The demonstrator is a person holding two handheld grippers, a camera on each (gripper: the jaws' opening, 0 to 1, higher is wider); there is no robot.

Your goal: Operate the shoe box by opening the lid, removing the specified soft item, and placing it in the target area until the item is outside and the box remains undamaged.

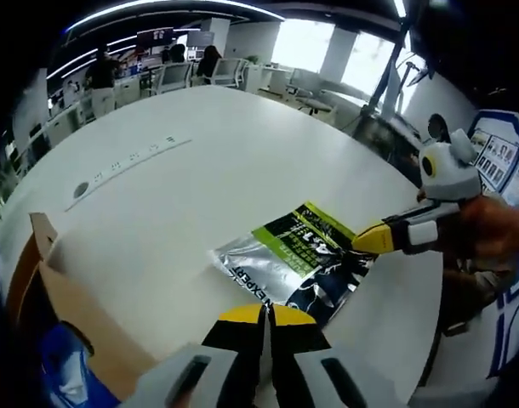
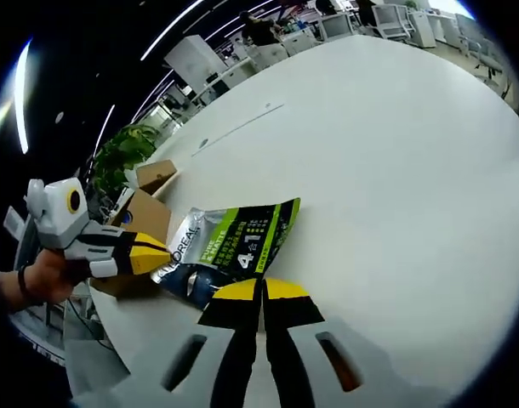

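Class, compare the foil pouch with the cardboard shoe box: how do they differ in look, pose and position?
The foil pouch is shiny silver, green and black with printed text; the cardboard shoe box is plain matte brown. The pouch lies flat on the white table; the box stands open with a flap raised. The pouch lies between both grippers; the box sits at the table's edge. Both rest on the same table.

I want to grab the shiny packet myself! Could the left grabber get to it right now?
Probably yes. The silver and green packet lies flat on the white table, just ahead of the left gripper, with nothing between them. Its jaws are shut, though, so they must open first. The right gripper is at the packet's far edge.
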